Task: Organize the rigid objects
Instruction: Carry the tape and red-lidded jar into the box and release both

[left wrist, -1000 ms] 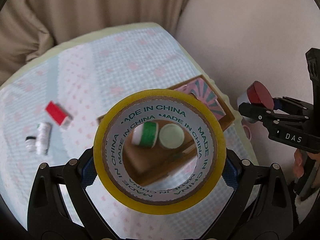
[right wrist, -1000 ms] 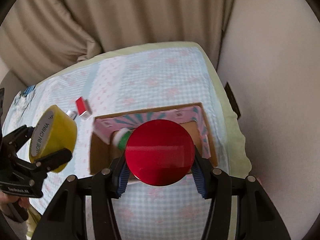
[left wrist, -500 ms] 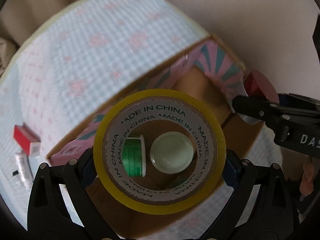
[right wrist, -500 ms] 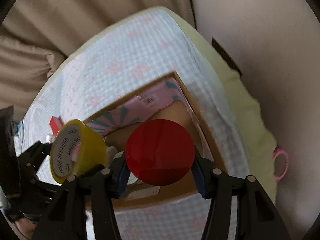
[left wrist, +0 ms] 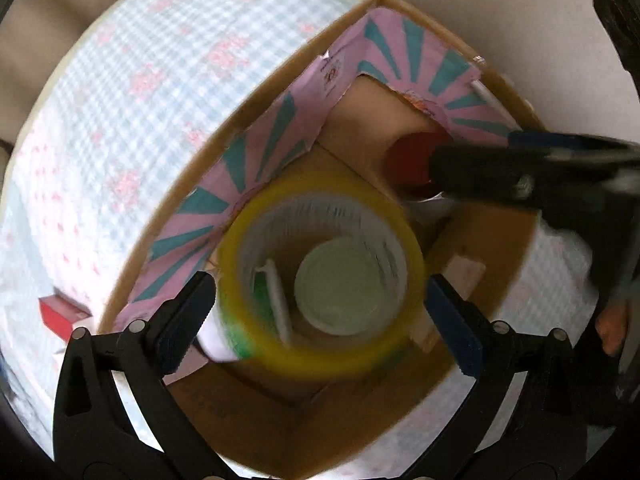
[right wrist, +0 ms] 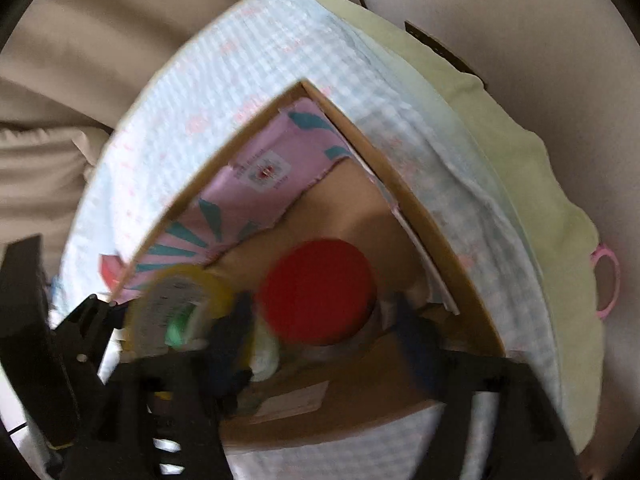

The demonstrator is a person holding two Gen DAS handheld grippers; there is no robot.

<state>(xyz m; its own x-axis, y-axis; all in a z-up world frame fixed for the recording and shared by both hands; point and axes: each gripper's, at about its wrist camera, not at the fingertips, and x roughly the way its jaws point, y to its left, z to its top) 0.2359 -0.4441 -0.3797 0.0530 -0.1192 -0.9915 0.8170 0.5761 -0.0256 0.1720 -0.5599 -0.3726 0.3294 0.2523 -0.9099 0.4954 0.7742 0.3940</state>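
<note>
A yellow tape roll (left wrist: 320, 276) lies blurred inside the cardboard box (left wrist: 240, 128), just beyond my left gripper (left wrist: 320, 300), whose jaws stand wide and apart from it. A pale green lid (left wrist: 346, 284) and a green spool (left wrist: 262, 292) show through the roll. The roll also shows in the right wrist view (right wrist: 176, 304). A red-lidded jar (right wrist: 316, 288) sits in the box ahead of my right gripper (right wrist: 324, 340), whose blurred fingers stand wider than the lid. That jar shows in the left wrist view (left wrist: 412, 160).
The box has pink and teal inner flaps (left wrist: 264, 148) and stands on a blue checked cloth (left wrist: 132, 92). A red block (left wrist: 58, 314) lies on the cloth to the left. A pink ring (right wrist: 606, 284) hangs at the table's right edge. Curtains hang behind.
Both grippers moved down into the box. The left let go of the tape roll, which dropped inside. The right fingers widened off the red-lidded jar.
</note>
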